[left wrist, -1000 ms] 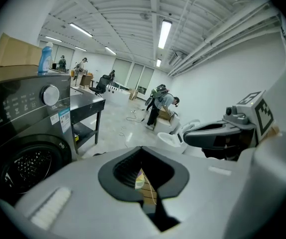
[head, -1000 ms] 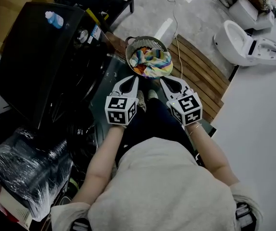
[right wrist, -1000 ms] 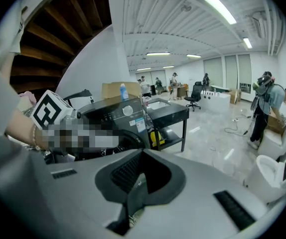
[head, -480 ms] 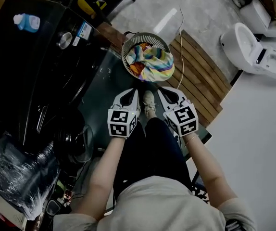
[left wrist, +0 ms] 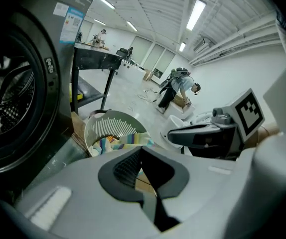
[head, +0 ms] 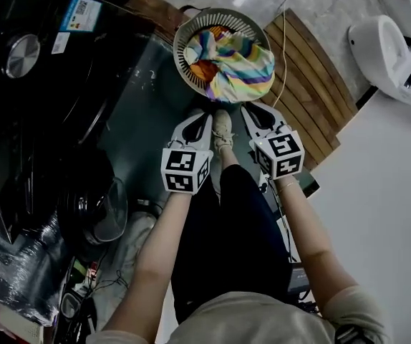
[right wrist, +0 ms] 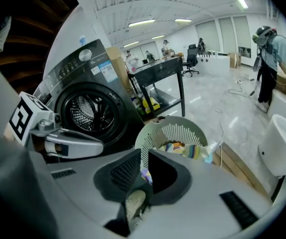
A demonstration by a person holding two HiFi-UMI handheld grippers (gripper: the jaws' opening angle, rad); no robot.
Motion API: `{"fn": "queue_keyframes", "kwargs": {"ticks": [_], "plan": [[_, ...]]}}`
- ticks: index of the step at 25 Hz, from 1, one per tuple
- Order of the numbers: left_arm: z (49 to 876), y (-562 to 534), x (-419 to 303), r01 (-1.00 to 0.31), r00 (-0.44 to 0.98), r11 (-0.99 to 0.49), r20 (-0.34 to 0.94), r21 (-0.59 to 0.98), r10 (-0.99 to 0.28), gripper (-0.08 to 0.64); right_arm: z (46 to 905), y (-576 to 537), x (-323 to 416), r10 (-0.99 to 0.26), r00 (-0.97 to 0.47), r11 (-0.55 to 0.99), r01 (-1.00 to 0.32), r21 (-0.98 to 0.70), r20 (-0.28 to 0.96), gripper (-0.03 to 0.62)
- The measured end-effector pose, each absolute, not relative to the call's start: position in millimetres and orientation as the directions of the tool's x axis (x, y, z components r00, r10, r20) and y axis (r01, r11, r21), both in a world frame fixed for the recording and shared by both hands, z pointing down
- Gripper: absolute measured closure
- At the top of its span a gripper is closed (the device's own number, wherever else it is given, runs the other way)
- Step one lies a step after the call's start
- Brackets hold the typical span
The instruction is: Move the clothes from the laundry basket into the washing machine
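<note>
The left gripper (head: 204, 119) and the right gripper (head: 248, 110) both had their jaws together on nothing, held side by side just short of the near rim of the laundry basket (head: 180, 47), with the person's shoe (head: 222, 129) between them. The striped clothes (head: 233, 61) lay heaped in the basket, drooping over its right edge. The washing machine (head: 41, 120) crowded the left, while a slatted wooden board (head: 309, 95) and bare floor lay open to the right.

Striped clothes (head: 230, 63) heaped in round slatted laundry basket (head: 183, 43) beside dark washing machine (head: 41, 120).
</note>
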State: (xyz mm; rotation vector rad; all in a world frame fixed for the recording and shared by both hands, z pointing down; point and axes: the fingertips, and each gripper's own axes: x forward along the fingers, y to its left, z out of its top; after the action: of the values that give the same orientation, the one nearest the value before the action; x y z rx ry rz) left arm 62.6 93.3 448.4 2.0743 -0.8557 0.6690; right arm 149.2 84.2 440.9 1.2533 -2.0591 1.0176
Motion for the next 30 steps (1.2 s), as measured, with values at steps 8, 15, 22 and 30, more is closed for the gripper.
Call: {"fn": "queue_keyframes", "kwargs": {"ticks": [8, 15, 22, 30], "plan": [[524, 96, 78, -0.747, 0.641, -0.467, 0.699, 0.474, -0.317, 0.551, 553, 82, 159, -0.437, -0.379, 0.292, -0.917, -0.27, 0.816, 0.453], [568, 93, 84, -0.73, 0.649, -0.492, 0.706, 0.475, -0.282, 0.549, 635, 100, 179, -0.314, -0.292, 0.231, -0.946, -0.225, 0.903, 0.377], [575, 94, 92, -0.71, 0.663, -0.516, 0.703, 0.48, -0.258, 0.533, 639, 102, 180, -0.329, -0.328, 0.13, -0.944, -0.302, 0.886, 0.56], [536, 98, 114, -0.637, 0.719, -0.594, 0.658, 0.491, -0.227, 0.318, 532, 71, 179, -0.54, -0.415, 0.144, -0.903, -0.405, 0.732, 0.578]]}}
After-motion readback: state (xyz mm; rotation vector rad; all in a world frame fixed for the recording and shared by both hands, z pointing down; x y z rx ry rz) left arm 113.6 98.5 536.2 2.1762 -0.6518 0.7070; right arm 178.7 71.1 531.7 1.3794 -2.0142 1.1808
